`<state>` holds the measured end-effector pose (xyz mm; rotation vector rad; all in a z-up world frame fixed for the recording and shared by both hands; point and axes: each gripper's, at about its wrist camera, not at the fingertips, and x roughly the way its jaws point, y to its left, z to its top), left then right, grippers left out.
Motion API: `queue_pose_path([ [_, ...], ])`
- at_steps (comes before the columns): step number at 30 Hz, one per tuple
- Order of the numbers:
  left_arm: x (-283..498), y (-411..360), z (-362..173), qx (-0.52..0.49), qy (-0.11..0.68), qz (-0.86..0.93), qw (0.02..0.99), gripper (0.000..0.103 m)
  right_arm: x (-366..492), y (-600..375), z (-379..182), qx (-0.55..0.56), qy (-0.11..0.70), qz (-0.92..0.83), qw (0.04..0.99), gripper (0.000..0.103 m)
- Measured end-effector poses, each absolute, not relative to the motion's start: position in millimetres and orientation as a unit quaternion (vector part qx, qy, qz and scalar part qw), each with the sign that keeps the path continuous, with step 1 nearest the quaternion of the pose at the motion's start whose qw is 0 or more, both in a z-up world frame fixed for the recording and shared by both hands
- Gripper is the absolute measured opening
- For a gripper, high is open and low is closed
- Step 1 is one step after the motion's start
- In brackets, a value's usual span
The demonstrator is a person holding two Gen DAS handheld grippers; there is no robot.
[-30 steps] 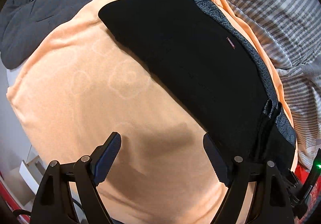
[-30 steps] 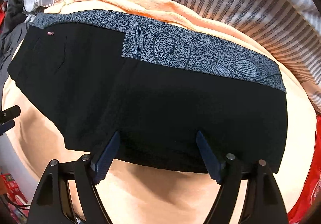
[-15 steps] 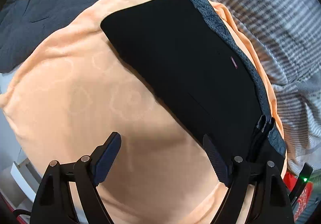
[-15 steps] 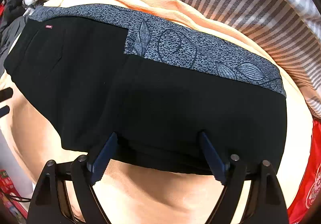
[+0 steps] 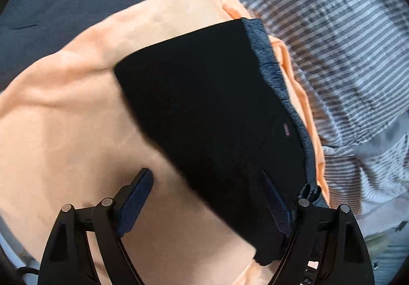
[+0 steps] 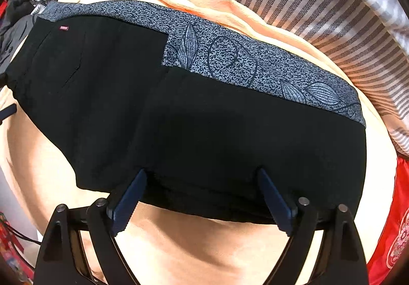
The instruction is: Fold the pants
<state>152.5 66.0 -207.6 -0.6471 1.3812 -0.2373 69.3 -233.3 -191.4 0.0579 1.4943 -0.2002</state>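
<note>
Folded black fabric pants [image 6: 204,119] lie on the peach blanket [image 6: 191,246], ahead of the spread right claw [image 6: 202,195] and the spread left claw [image 5: 207,205].

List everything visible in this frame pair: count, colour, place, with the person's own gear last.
pants: one, black with a grey leaf-print band, folded on the orange cloth
red tag: one, on the pants near the band
orange cloth: one, spread under the pants
striped bedding: grey and white, behind the cloth
dark garment: one, charcoal with buttons, beyond the orange cloth
red fabric: one, at the right edge
left gripper: black, blue-padded fingers, open
right gripper: same, open at the pants' near edge
</note>
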Motion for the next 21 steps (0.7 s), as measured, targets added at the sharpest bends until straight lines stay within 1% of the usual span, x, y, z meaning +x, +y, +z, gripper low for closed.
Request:
queue_pose_path([
  [8, 170, 58, -216, -0.356, 0.593, -0.145, 0.708, 0.086, 68, -239, -187, 0.035, 0.675, -0.090, 0.731, 0.091],
  [9, 171, 59, -217, -0.365, 0.587, -0.149, 0.707, 0.092, 66, -240, -186, 0.037, 0.674, -0.090, 0.732, 0.091],
  [10, 171, 59, -217, -0.375, 0.581, -0.152, 0.706, 0.095, 66, -240, -185, 0.038, 0.673, -0.090, 0.733, 0.091],
  [11, 172, 57, -217, -0.379, 0.576, -0.150, 0.709, 0.096, 66, -241, -184, 0.040, 0.671, -0.090, 0.735, 0.091],
  [12, 173, 55, -217, -0.376, 0.574, -0.149, 0.712, 0.100, 64, -241, -182, 0.041, 0.669, -0.090, 0.736, 0.091],
  [17, 178, 38, -210, -0.336, 0.582, -0.117, 0.731, 0.101, 61, -246, -179, 0.045, 0.663, -0.087, 0.742, 0.091],
  [18, 179, 36, -208, -0.323, 0.589, -0.104, 0.734, 0.095, 60, -247, -178, 0.046, 0.663, -0.087, 0.742, 0.091],
  [19, 179, 36, -206, -0.312, 0.593, -0.095, 0.736, 0.082, 60, -248, -177, 0.049, 0.663, -0.085, 0.742, 0.091],
  [20, 179, 35, -204, -0.291, 0.600, -0.077, 0.741, 0.073, 59, -247, -176, 0.051, 0.663, -0.084, 0.742, 0.091],
  [21, 178, 36, -203, -0.275, 0.605, -0.067, 0.745, 0.049, 59, -249, -174, 0.055, 0.664, -0.083, 0.741, 0.091],
])
